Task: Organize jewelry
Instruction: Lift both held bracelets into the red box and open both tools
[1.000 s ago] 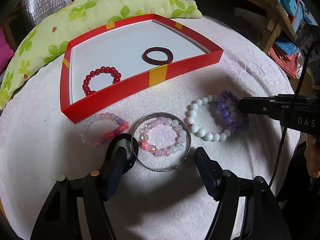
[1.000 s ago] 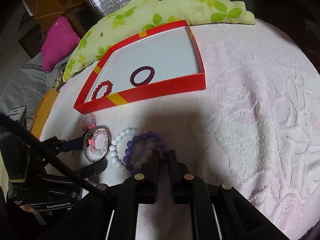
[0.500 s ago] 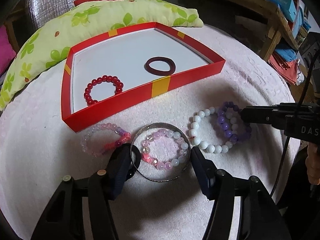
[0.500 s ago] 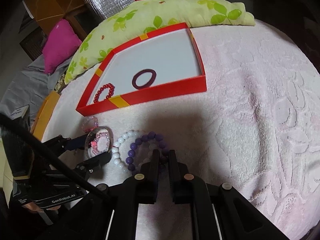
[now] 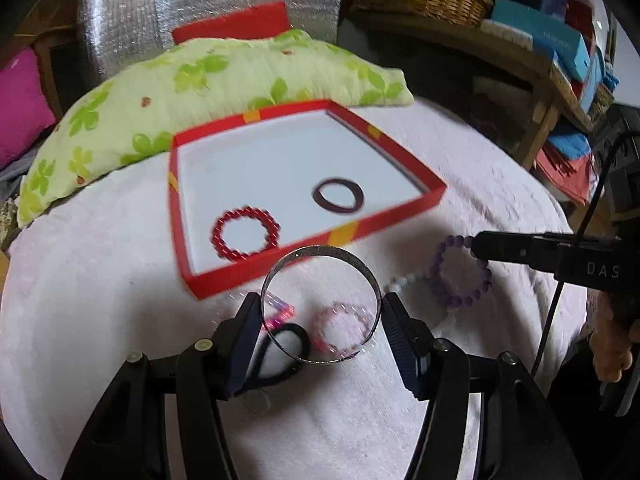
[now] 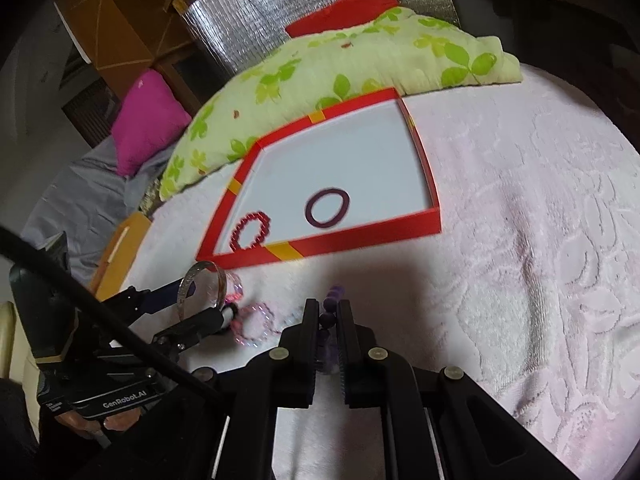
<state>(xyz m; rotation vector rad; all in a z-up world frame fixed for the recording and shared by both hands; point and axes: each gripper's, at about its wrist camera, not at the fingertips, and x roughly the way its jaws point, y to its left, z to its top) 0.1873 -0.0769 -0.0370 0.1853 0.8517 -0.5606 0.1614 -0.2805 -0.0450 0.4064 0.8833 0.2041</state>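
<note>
My left gripper is shut on a silver bangle and holds it lifted above the white cloth; it also shows in the right wrist view. My right gripper is shut on a purple bead bracelet, raised off the cloth, with beads between its fingers. A pink bead bracelet lies on the cloth below the bangle. The red tray holds a red bead bracelet and a dark ring bangle.
A black hair tie and another pink bracelet lie by my left finger. White beads lie beside the purple bracelet. A green-leaf pillow lies behind the tray. Shelves with boxes stand at the right.
My left gripper closed on the silver bangle and lifted it off the cloth toward the tray. My right gripper lifted the purple bracelet away from the white one.
</note>
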